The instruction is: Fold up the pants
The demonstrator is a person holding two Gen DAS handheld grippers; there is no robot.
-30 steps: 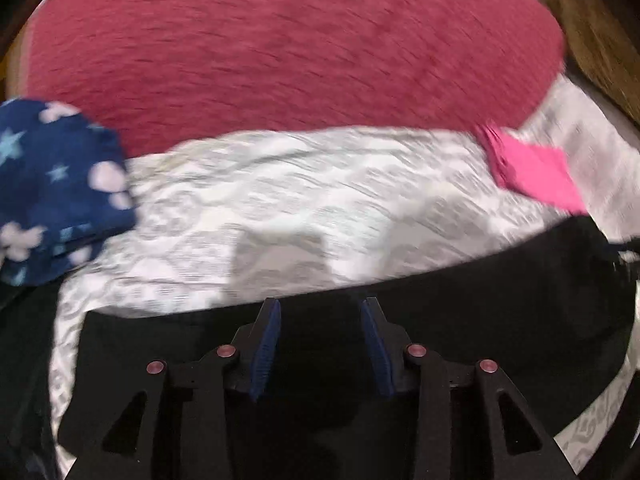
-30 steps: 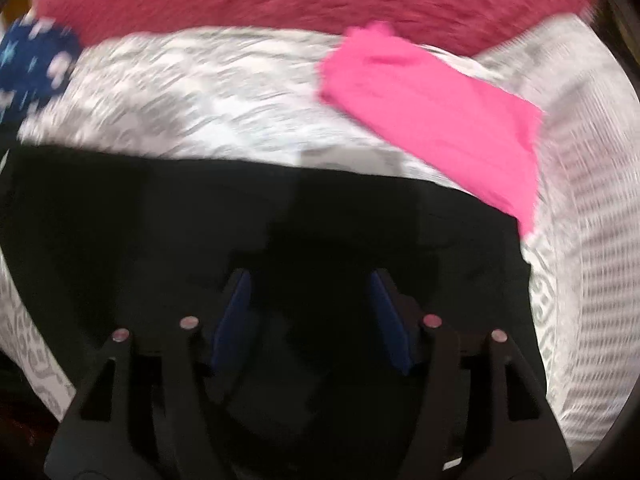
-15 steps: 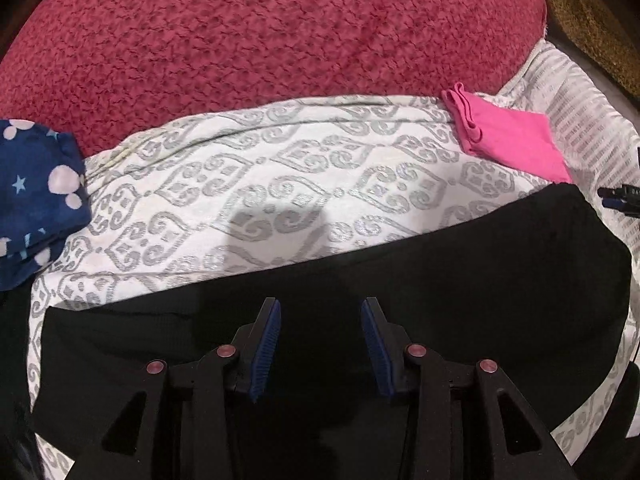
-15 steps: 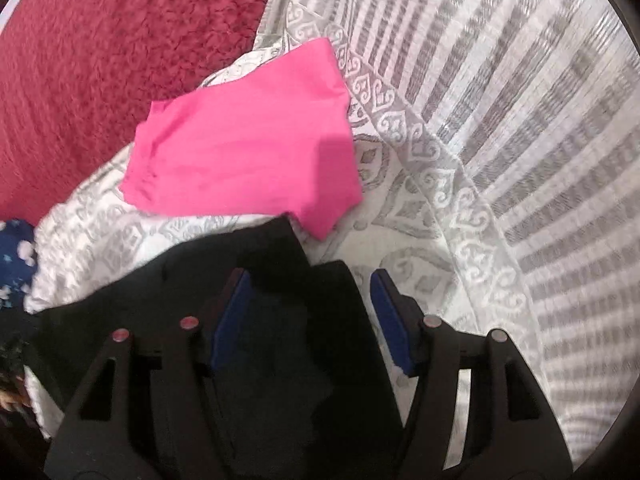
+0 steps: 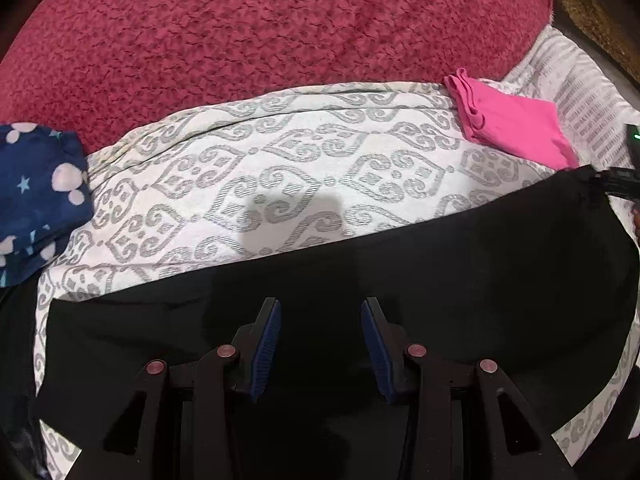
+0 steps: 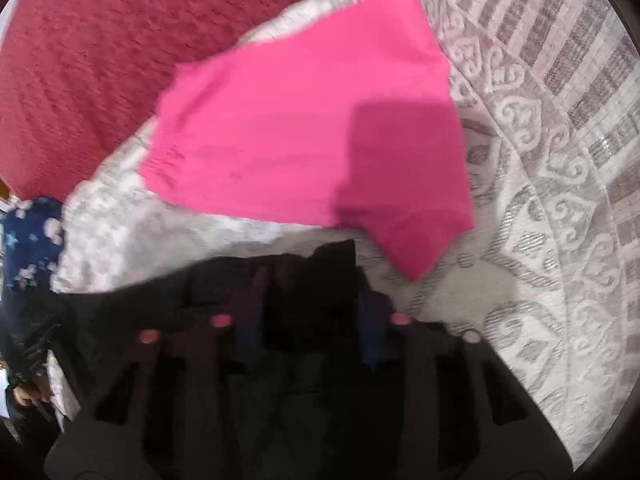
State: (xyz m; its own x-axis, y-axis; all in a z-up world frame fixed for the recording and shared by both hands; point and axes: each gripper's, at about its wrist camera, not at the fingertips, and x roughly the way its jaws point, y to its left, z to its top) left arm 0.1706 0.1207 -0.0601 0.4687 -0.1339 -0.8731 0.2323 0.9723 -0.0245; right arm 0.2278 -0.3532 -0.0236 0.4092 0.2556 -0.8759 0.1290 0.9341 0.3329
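The black pants (image 5: 440,272) lie spread across a white and grey patterned bedspread (image 5: 280,168). My left gripper (image 5: 320,340) hovers over the middle of their far edge. It is open, with only flat black cloth beneath its blue pads (image 5: 266,340). In the right wrist view, which is blurred, my right gripper (image 6: 310,320) is at the pants' right corner. Its jaws are closing, and a bunched corner of the black pants (image 6: 316,280) stands up between them and fills the gap. The left wrist view shows the right tool's dark body (image 5: 622,178) at that same corner.
A folded pink garment (image 5: 516,128) (image 6: 304,128) lies just beyond the pants' right corner. A navy cloth with stars (image 5: 36,192) (image 6: 32,240) sits at the left. A dark red blanket (image 5: 280,28) (image 6: 80,60) covers the far side. The striped border of the bedspread (image 6: 560,80) runs to the right.
My right gripper swung right from the pants' middle to their corner by the pink garment, rolling as it went. Its jaws narrowed around the corner, which bunched up. The left gripper stayed open.
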